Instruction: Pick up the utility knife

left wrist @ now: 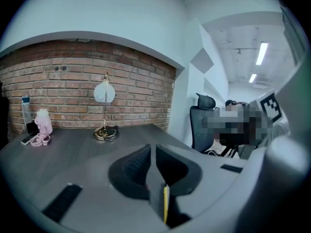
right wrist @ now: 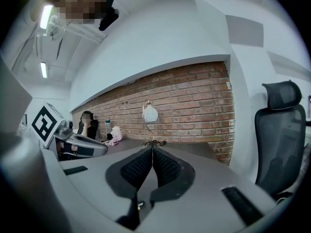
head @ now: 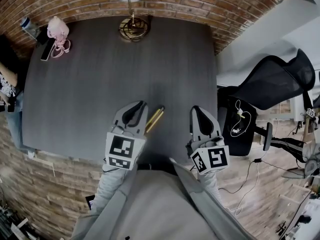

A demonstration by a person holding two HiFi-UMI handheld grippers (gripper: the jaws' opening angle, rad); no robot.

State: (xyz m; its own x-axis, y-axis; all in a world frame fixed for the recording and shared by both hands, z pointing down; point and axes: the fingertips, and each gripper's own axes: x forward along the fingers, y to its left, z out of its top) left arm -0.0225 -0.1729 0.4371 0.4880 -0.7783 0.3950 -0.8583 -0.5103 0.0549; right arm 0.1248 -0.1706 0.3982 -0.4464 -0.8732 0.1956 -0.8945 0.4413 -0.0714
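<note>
The utility knife [head: 154, 119], slim, yellow and black, lies on the dark grey table [head: 100, 84] near its front edge. My left gripper [head: 142, 104] hovers just to its left with the jaws shut and nothing between them. In the left gripper view the pads meet at the left gripper's tip [left wrist: 153, 148], and a yellow sliver of the knife [left wrist: 165, 205] shows low down through the gap behind the pads. My right gripper [head: 194, 109] is a little to the knife's right, also shut and empty. Its pads touch in the right gripper view [right wrist: 152, 150].
A brass lamp base [head: 134, 28] stands at the table's far edge. A pink object [head: 58, 31], a phone [head: 46, 51] and a bottle [head: 29, 26] sit at the far left corner. A person [head: 7, 91] is at the left, and a black office chair [head: 272, 84] at the right.
</note>
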